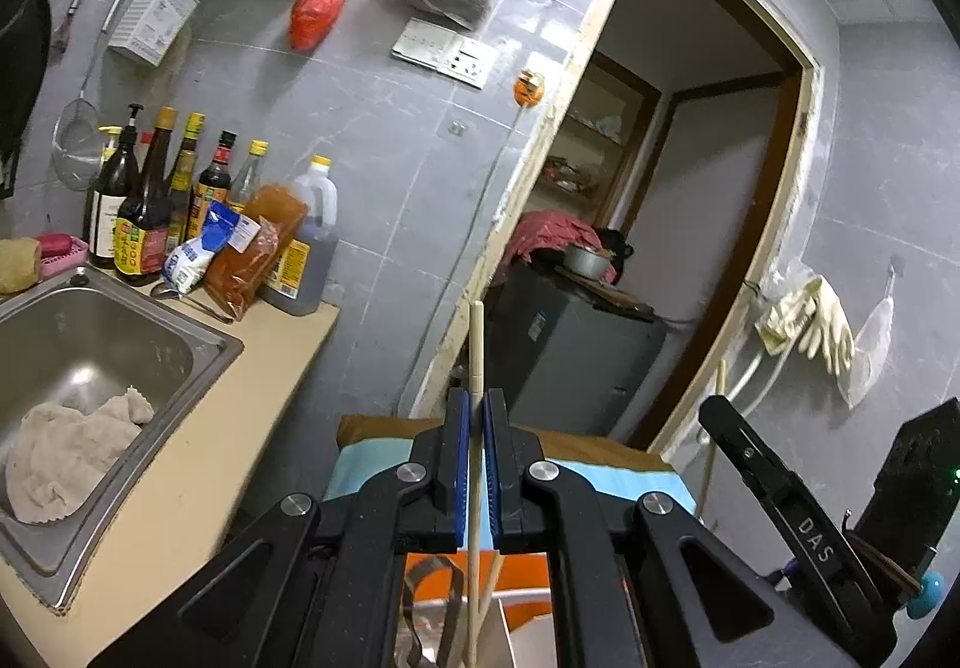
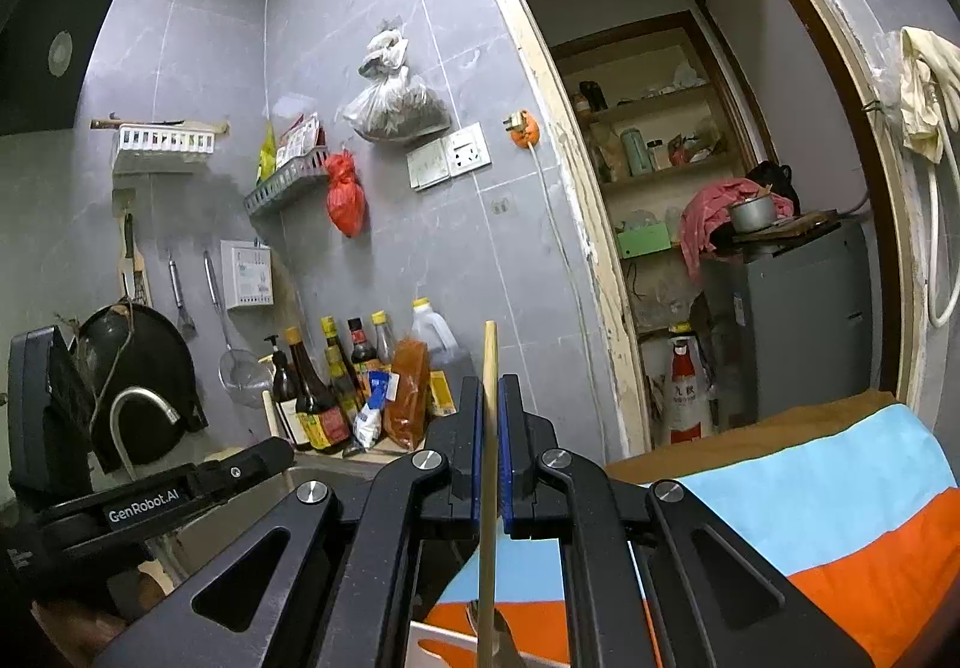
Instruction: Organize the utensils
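Lower ends of both pale wooden chopsticks cut off below frame. Left gripper (image 1: 477, 410) clamps one chopstick (image 1: 476, 344); right gripper (image 2: 492, 398) clamps another chopstick (image 2: 490, 362). Steel sink (image 1: 198, 362) holds a crumpled grey cloth (image 1: 72, 452).

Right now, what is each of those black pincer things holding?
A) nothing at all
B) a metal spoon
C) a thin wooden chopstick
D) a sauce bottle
C: the left gripper is shut on a wooden chopstick, and the right gripper clamps another chopstick between its blue pads.

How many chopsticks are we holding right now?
2: one chopstick clamped upright in the left gripper, one chopstick in the right gripper. More may sit below, hidden.
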{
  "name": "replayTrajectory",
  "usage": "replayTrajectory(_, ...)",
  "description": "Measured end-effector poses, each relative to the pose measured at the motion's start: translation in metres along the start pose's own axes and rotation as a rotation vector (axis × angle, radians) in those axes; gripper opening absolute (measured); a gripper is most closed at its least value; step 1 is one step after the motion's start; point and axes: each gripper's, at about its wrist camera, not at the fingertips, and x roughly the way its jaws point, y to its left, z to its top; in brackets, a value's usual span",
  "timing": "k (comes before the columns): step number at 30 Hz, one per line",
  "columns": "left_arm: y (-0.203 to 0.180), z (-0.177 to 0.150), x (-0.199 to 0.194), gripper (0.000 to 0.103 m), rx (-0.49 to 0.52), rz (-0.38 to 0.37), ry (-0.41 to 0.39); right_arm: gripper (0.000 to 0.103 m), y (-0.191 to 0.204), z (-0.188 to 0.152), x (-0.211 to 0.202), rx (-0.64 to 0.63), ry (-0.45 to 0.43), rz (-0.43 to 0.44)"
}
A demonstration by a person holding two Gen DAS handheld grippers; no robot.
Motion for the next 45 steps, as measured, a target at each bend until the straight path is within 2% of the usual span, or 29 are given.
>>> replayTrajectory(12, -0.01, -0.011, -0.011, 0.006, 0.007, -0.01, 0.097, 0.007, -0.011, 0.004, -0.02, 0.018, 0.058, 0.009)
replayTrajectory(13, -0.011, -0.011, -0.012, 0.008, 0.005, -0.011, 0.106, 0.011, -0.011, 0.004, -0.022, 0.018, 0.059, 0.01)
replayTrajectory(16, -0.017, -0.011, -0.018, 0.019, 0.009, -0.014, 0.111, 0.034, -0.016, 0.01, -0.035, 0.032, 0.051, 0.011)
replayTrajectory(17, -0.021, -0.011, -0.021, 0.023, 0.013, -0.019, 0.111, 0.036, -0.018, 0.012, -0.04, 0.035, 0.049, 0.009)
replayTrajectory(23, -0.048, -0.014, -0.039, 0.025, 0.05, -0.021, 0.119, 0.037, -0.029, 0.022, -0.073, 0.022, 0.063, -0.015)
replayTrajectory(24, -0.052, -0.014, -0.043, 0.028, 0.054, -0.021, 0.116, 0.039, -0.032, 0.023, -0.08, 0.02, 0.066, -0.021)
replayTrajectory(26, -0.065, -0.016, -0.055, 0.045, 0.061, -0.023, 0.104, 0.047, -0.036, 0.027, -0.094, 0.017, 0.069, -0.032)
replayTrajectory(28, -0.075, -0.018, -0.067, 0.053, 0.062, -0.029, 0.089, 0.051, -0.04, 0.031, -0.109, 0.011, 0.072, -0.042)
replayTrajectory(31, -0.093, -0.022, -0.085, 0.054, 0.076, -0.026, 0.086, 0.062, -0.047, 0.038, -0.137, 0.0, 0.088, -0.066)
replayTrajectory(33, -0.105, -0.026, -0.099, 0.061, 0.09, -0.019, 0.083, 0.067, -0.053, 0.043, -0.155, 0.008, 0.096, -0.08)
replayTrajectory(35, -0.117, -0.029, -0.114, 0.074, 0.098, -0.007, 0.079, 0.076, -0.058, 0.047, -0.174, 0.006, 0.108, -0.102)
replayTrajectory(41, -0.142, -0.042, -0.153, 0.097, 0.129, 0.032, 0.095, 0.088, -0.066, 0.051, -0.223, -0.012, 0.137, -0.137)
replayTrajectory(43, -0.148, -0.048, -0.165, 0.102, 0.14, 0.049, 0.101, 0.092, -0.068, 0.05, -0.242, -0.024, 0.146, -0.155)
replayTrajectory(45, -0.154, -0.055, -0.179, 0.102, 0.154, 0.08, 0.104, 0.101, -0.069, 0.049, -0.26, -0.036, 0.157, -0.178)
